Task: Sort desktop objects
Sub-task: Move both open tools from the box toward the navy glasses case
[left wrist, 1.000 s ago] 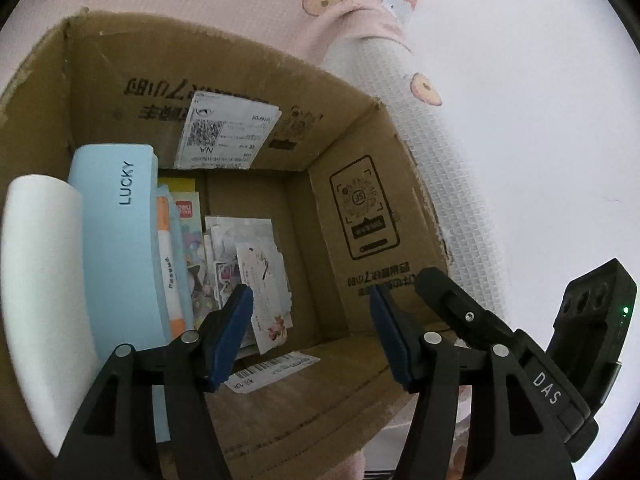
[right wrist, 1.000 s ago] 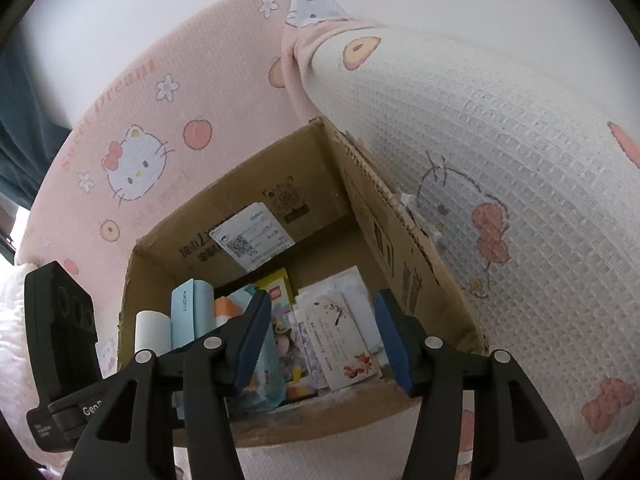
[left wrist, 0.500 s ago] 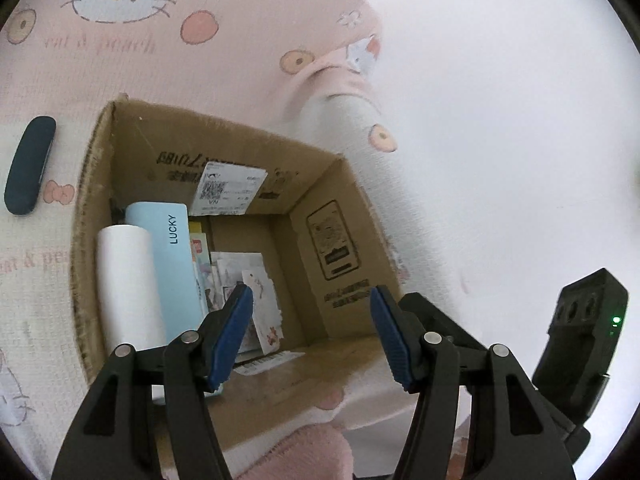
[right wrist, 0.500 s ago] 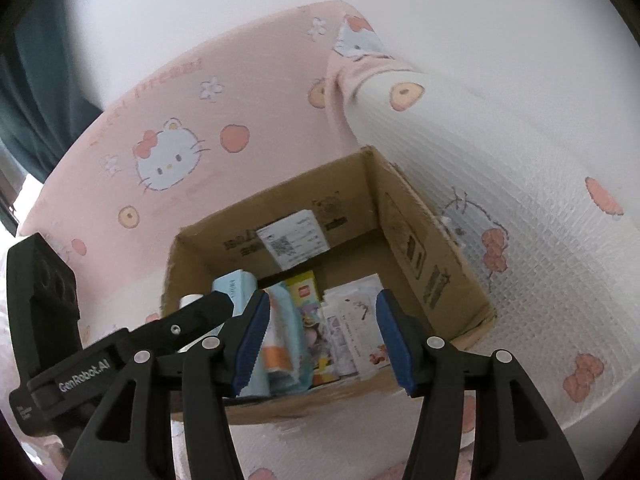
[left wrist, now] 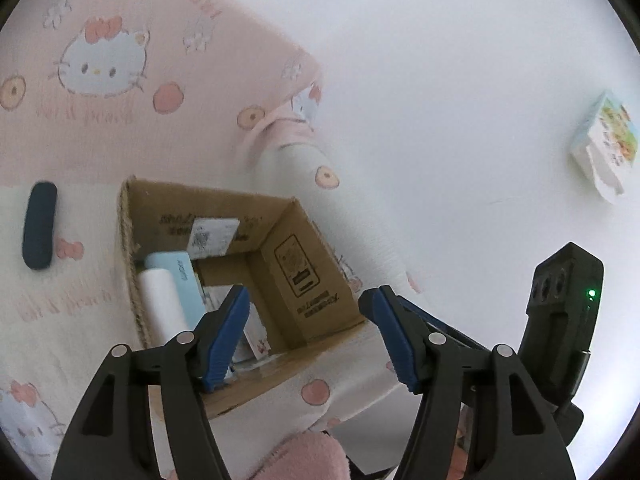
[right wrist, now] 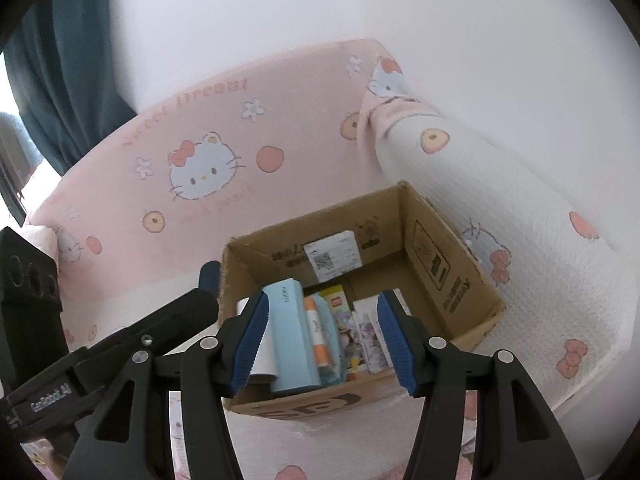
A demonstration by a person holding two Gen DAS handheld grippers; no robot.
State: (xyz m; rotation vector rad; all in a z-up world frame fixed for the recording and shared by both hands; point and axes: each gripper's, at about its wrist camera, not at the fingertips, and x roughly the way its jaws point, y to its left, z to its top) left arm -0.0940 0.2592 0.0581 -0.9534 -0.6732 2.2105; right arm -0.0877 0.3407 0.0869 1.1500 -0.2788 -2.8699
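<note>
An open cardboard box (left wrist: 312,280) (right wrist: 452,280) sits on a pink and white Hello Kitty sofa cover. Inside stand a white roll (left wrist: 160,300), a light blue case (right wrist: 290,332), an orange and white tube (right wrist: 316,330) and several cards and stickers (right wrist: 366,332). My left gripper (left wrist: 304,336) is open and empty above the box's near edge. My right gripper (right wrist: 320,340) is open and empty above the box's near side. The left gripper's body also shows in the right wrist view (right wrist: 112,352).
A dark blue glasses case (left wrist: 39,226) lies on the sofa seat left of the box. A small illustrated card pack (left wrist: 606,146) hangs on the white wall at right. The sofa arm (right wrist: 480,168) runs along the box's right side. A dark curtain (right wrist: 60,60) hangs at far left.
Both grippers have pulled back and up from the box, so it looks smaller and more of the sofa and wall shows. Both stay open and empty.
</note>
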